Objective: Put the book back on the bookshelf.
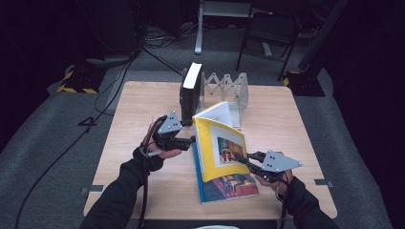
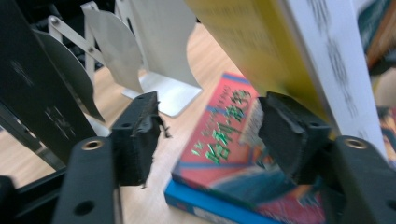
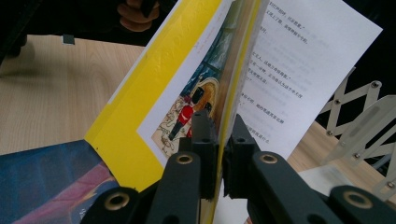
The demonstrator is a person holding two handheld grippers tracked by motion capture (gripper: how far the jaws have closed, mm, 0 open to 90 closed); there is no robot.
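So the yellow book [image 1: 220,148] is about half way to the metal book rack [image 1: 228,90] at the far edge of the tabletop [image 1: 143,105]. It's tilted up on its lower edge on top of the blue book [image 1: 228,187], which lies flat on the near side of the rack. The right tongs [image 1: 242,159] are clamped tight on the yellow book's front cover, and you can see the pads [image 3: 204,140] squeezing the cover with the pages fanning open behind it. The left tongs [image 1: 190,140] are roughly half open with nothing in them, just beside the book's spine, one pad [image 2: 292,135] right up against it. One black book [image 1: 190,93] already stands in the rack's left slot. I'd say what's left: get the cover under control, lift it over, slot it in next to the black one, then the blue book after that
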